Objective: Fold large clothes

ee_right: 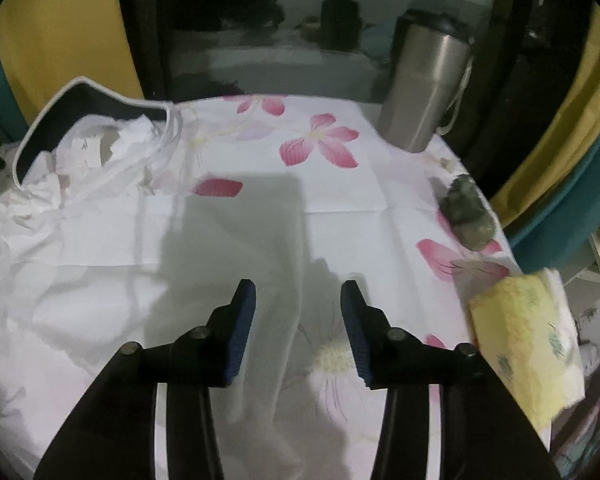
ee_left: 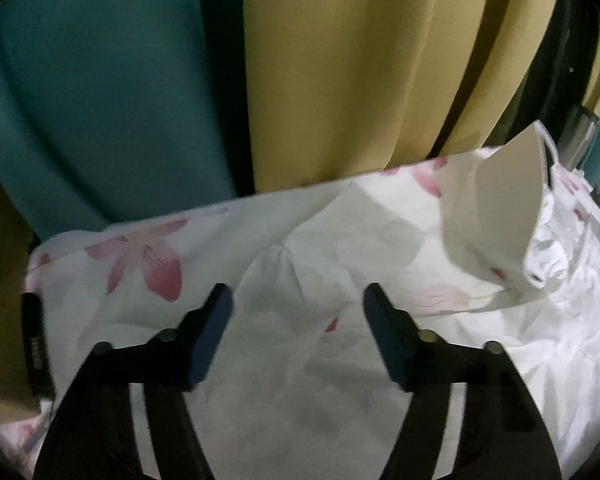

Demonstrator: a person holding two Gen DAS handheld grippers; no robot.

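Left gripper (ee_left: 298, 300): poised over the floral tablecloth (ee_left: 148, 256), its jaws standing wide apart with nothing between the dark blue pads; only cloth shows below them.
Right gripper (ee_right: 298, 294): hovering above the near middle of the table (ee_right: 340, 200), jaws partly parted, no fabric caught between them.
Garment (ee_right: 80, 208): a large white piece of clothing lies crumpled across the left side of the table in the right wrist view, its navy collar with white trim (ee_right: 84, 100) raised at the far left; loose white cords trail from the neck area.
Garment, left wrist view: the same white clothing (ee_left: 548, 320) spreads over the right part of the table, one stiff flap standing upright at the far right edge.
Steel tumbler (ee_right: 424, 84): upright at the far right of the table, well apart from the garment.
Greenish lump (ee_right: 466, 216): resting near the right edge of the table; too blurred to identify.
Yellow tissue pack (ee_right: 528, 336): tilted at the near right edge of the table.
Curtains (ee_left: 340, 72): yellow and teal panels hang beyond the far edge of the table.
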